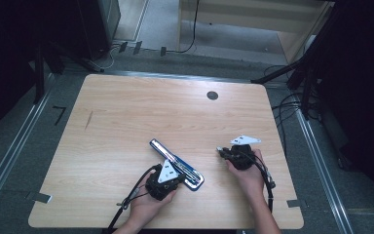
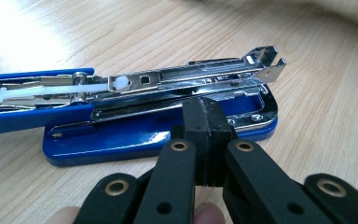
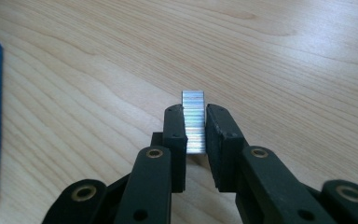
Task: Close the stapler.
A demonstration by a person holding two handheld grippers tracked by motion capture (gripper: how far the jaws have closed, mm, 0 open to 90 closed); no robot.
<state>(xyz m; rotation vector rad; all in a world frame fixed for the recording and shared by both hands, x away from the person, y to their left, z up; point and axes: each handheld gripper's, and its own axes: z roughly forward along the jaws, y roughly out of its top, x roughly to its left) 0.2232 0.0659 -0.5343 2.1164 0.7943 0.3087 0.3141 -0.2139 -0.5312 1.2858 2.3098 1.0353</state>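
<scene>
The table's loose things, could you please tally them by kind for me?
Blue stapler, lying opened on the table: 1
Strip of staples, clamped in the right gripper: 1
Total: 2

The stapler [image 2: 135, 116] pairs glossy blue plastic with bright chromed metal (a white plastic pusher inside). The staple strip [image 3: 194, 122] is shiny ridged metal. The worktop [image 1: 126, 117] is matt pale wood-grain.
</scene>
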